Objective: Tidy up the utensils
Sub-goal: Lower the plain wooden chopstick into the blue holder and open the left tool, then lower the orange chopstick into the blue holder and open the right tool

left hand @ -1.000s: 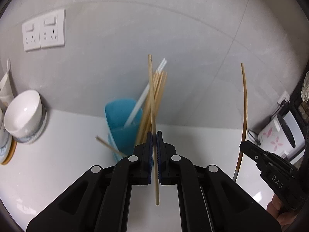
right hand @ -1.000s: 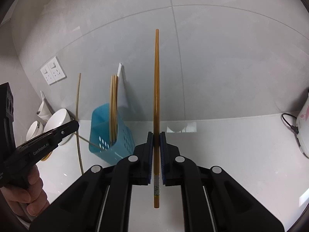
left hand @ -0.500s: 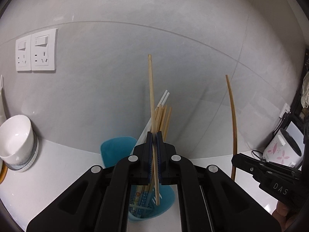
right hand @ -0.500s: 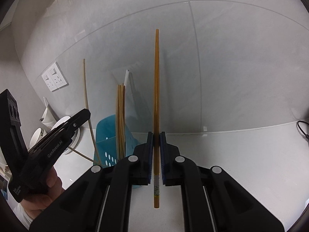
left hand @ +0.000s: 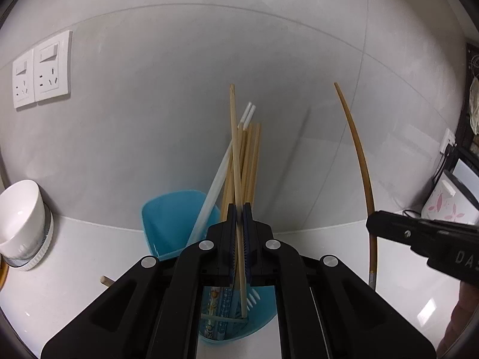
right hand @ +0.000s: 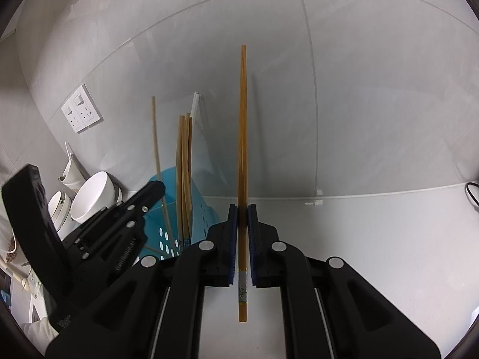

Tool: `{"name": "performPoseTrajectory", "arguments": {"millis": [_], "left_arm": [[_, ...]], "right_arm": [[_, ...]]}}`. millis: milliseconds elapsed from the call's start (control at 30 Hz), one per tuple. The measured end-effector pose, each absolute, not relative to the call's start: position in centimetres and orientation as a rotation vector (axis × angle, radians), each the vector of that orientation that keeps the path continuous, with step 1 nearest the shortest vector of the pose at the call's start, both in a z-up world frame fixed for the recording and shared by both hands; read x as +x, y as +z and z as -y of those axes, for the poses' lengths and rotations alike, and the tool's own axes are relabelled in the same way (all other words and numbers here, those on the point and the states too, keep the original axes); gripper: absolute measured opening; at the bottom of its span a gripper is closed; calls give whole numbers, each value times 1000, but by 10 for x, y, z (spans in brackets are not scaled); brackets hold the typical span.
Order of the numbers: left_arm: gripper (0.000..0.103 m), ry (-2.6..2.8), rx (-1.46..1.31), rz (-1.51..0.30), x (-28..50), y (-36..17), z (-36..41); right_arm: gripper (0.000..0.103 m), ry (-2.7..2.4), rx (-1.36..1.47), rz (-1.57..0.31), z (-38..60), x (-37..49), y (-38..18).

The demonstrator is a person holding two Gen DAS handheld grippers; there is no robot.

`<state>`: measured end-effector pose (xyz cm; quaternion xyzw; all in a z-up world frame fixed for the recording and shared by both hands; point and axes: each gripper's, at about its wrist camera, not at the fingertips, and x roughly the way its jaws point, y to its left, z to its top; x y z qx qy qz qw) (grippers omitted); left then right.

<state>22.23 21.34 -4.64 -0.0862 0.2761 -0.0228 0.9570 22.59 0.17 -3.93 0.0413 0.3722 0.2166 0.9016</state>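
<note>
The left gripper (left hand: 239, 209) clamps a pale bamboo chopstick (left hand: 235, 155) upright, its lower tip below the fingers inside the blue utensil holder (left hand: 167, 221) — poised to drop. The right gripper (right hand: 242, 209) pinches a darker amber chopstick (right hand: 242, 119), the holder left of its fingers — seemingly waiting its turn.

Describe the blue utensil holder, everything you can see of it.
The blue utensil holder is a teal plastic cup with oval drain holes in its wall, standing on the white counter against the grey wall. Several bamboo chopsticks and white ones stand inside, leaning back. The left gripper, shut on a pale chopstick, holds its lower tip over the opening.
</note>
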Motion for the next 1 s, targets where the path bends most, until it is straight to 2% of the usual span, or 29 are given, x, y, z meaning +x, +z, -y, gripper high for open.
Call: {"name": "performPoseTrajectory", "arguments": {"millis": [267, 367, 433, 567, 600, 700, 733, 867, 1000], "left_arm": [[5, -66, -134, -600, 220, -50, -205], [11, -58, -127, -624, 219, -48, -203], [34, -48, -130, -637, 216, -43, -204], [52, -14, -145, -704, 212, -34, -205], [61, -3, -150, -723, 212, -32, -207], [64, 4, -154, -757, 208, -25, -209], [70, 20, -148, -766, 206, -24, -209], [75, 29, -153, -780, 195, -16, -212], [87, 34, -160, -765, 185, 3, -219]], "right_arm": [[6, 452, 84, -777, -3, 225, -40], [6, 453, 83, -783, -3, 224, -40], [6, 455, 80, -785, -5, 224, -40], [6, 461, 78, -777, -5, 222, -38], [6, 462, 76, -775, -5, 222, -38], [6, 465, 78, -769, -4, 222, -37], [6, 466, 78, -767, -4, 221, -36], [6, 477, 72, -751, -9, 220, -32], [6, 488, 70, -738, -14, 220, -27]]}}
